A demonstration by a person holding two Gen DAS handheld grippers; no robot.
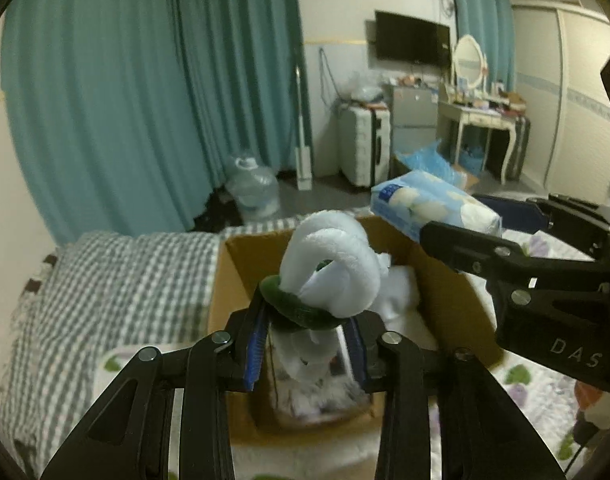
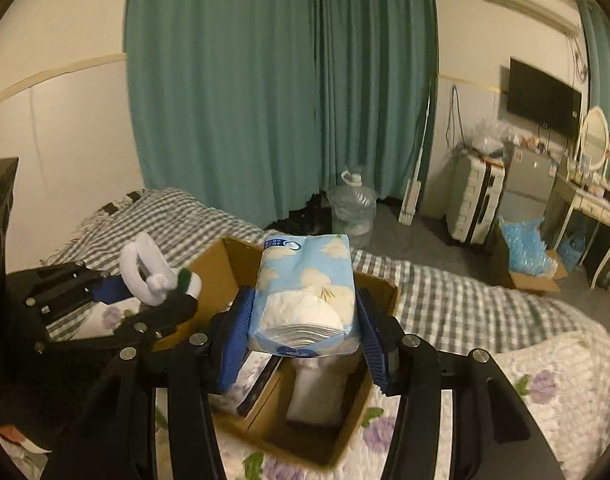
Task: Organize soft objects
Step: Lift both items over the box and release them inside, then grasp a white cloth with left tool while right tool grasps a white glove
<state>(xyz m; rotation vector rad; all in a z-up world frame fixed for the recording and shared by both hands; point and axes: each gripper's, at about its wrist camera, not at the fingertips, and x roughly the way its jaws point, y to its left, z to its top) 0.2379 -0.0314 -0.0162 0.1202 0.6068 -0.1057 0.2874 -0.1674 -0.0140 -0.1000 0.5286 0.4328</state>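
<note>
Blue-padded fingers [image 1: 253, 344] of the left gripper [image 1: 305, 344] sit closest to the lens, closed on a white plush toy [image 1: 331, 264] by its dark green band. The toy hangs just above the open cardboard box [image 1: 233, 276], probably so it can drop straight in among the pale soft things already lying there. Over the box's far right corner, the right gripper [image 2: 305, 320] clamps a pack of tissues [image 2: 307, 292] between its jaws, the pack squeezed across its width and held level above the box, seemingly waiting its turn to go in.

From the left wrist, the tissue pack shows only as a side slab beyond the box, and the right gripper's pads are hidden. The right wrist view makes that grip plain, and looks down into the box's near half, where a white bundle [image 2: 317, 396] stands upright. It shows the toy only small and from the side.

Around the box lie a floral quilt [image 2: 545, 392] and a grey checked blanket [image 1: 117, 280].
</note>
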